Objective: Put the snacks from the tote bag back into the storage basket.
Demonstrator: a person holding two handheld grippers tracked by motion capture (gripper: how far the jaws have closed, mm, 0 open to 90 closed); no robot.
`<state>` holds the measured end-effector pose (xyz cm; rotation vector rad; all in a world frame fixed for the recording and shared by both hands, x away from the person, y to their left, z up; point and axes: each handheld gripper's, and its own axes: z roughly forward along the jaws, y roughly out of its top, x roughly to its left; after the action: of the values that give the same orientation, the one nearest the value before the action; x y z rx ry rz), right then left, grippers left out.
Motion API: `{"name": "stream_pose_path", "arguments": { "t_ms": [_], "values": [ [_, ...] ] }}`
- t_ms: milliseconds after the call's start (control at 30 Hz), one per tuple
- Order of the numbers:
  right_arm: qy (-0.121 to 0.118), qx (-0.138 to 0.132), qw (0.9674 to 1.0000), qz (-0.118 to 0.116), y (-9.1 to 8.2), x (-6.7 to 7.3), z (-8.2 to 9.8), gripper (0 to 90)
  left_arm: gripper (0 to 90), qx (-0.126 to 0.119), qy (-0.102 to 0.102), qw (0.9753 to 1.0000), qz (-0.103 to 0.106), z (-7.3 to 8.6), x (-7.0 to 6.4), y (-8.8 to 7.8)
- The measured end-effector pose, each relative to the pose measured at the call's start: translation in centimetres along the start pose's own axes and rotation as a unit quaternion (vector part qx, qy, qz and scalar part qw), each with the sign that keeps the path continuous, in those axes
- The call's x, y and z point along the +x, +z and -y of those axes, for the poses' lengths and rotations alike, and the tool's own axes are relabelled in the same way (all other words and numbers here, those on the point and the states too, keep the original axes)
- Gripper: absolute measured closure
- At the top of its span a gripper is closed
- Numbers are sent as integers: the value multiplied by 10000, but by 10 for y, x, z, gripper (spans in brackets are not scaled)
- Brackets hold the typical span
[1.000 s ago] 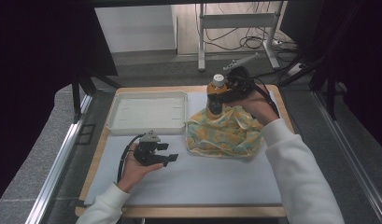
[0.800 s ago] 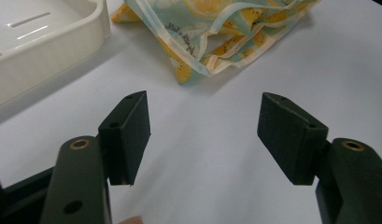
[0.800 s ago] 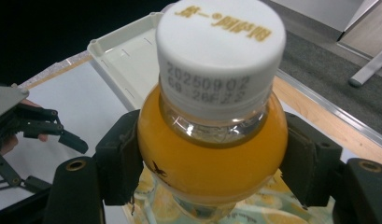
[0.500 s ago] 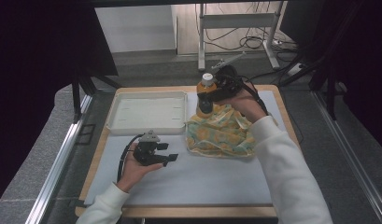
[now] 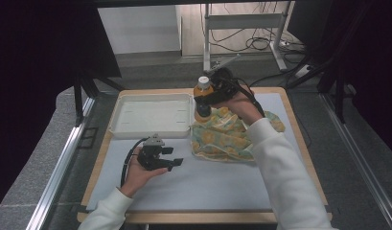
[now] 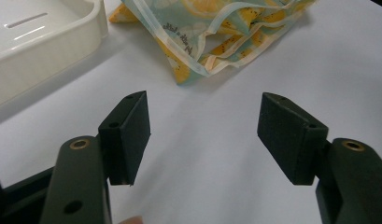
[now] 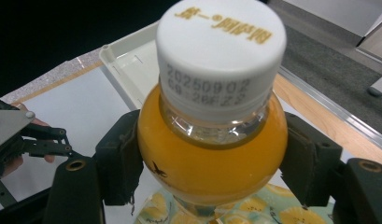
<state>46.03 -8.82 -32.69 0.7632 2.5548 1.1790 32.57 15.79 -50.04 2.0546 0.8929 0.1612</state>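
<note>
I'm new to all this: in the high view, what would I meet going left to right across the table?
White tray → left gripper → orange juice bottle held in the right gripper → yellow patterned cloth.

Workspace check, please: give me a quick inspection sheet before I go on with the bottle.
Surface: white mat on a wooden table.
Job's things: orange juice bottle, capped, upright; patterned cloth, crumpled; white tray, beside the cloth.
Clutter: nothing seen.
Grippers: right gripper shut on the bottle; left gripper open, nothing between its jaws.
Cables: black cable trails from the left gripper; loose cables on the floor.
Surroundings: metal stand, dark curtains.
</note>
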Motion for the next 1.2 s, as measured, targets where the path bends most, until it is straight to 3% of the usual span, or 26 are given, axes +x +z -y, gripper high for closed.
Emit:
{"name": "stream_pose_path", "arguments": {
  "t_ms": [1200],
  "values": [
    [54,127,9999,-87,54,6,-21,299,348,-7,5,9999,100,-1,1,2]
  ]
}}
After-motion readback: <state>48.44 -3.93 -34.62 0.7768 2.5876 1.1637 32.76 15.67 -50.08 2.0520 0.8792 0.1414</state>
